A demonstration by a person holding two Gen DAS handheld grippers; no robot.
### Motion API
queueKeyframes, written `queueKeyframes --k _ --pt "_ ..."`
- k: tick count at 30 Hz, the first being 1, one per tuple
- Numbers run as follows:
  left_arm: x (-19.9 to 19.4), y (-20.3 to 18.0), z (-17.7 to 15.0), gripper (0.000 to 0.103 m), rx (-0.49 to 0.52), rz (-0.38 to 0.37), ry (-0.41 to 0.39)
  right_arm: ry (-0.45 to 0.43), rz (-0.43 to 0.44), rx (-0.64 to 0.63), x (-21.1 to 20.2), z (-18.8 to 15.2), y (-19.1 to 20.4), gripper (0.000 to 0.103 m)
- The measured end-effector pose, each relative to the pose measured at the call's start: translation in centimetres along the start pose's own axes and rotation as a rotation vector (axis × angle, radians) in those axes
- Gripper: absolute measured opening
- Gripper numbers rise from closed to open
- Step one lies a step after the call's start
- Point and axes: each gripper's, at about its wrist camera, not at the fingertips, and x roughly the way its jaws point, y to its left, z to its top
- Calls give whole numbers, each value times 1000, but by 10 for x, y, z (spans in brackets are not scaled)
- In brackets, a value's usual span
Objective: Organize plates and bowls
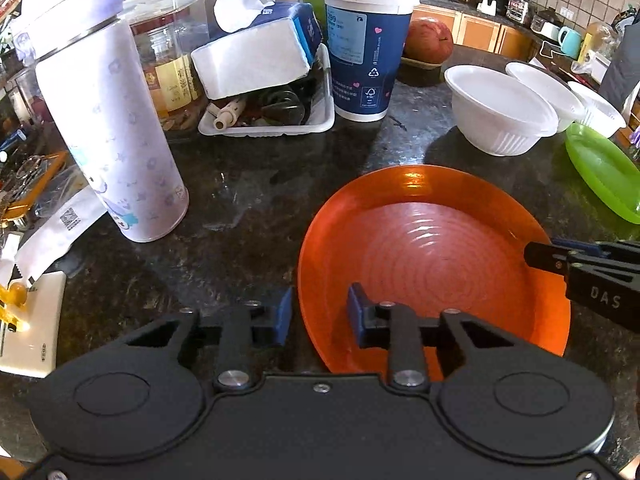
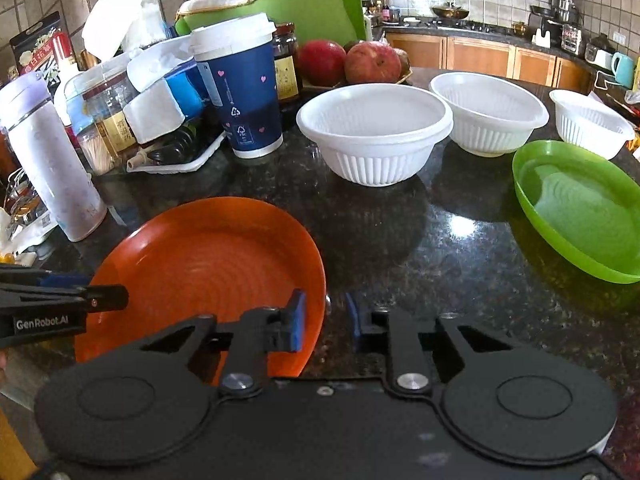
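Note:
An orange plate [image 1: 432, 256] [image 2: 208, 256] lies on the dark stone counter. My left gripper [image 1: 320, 312] is open and straddles the plate's left rim, one finger inside, one outside. My right gripper [image 2: 326, 316] is open and straddles the plate's right rim the same way. Each gripper shows in the other's view, the right one [image 1: 536, 256] and the left one [image 2: 116, 296]. Three white ribbed bowls [image 2: 374, 132] [image 2: 488, 112] [image 2: 590, 122] stand behind, and a green plate [image 2: 580, 208] [image 1: 604, 168] lies to the right.
To the left stand a white thermos [image 1: 108, 120], a blue paper cup [image 1: 366, 44] [image 2: 238, 84], a tissue pack on a white tray [image 1: 260, 64] and jars. Apples [image 2: 348, 62] sit behind the bowls. Bare counter [image 2: 420, 240] lies between the orange and green plates.

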Motion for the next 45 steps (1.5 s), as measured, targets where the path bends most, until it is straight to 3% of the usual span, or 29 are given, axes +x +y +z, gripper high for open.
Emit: queueKeyframes --k 7,45 --pt "0 3 0 19 -18 7 0 4 19 -3 1 0 1 13" --pt "-24 -44 -11 19 54 -34 -48 -91 -94 41 -49 -20 -21 13"
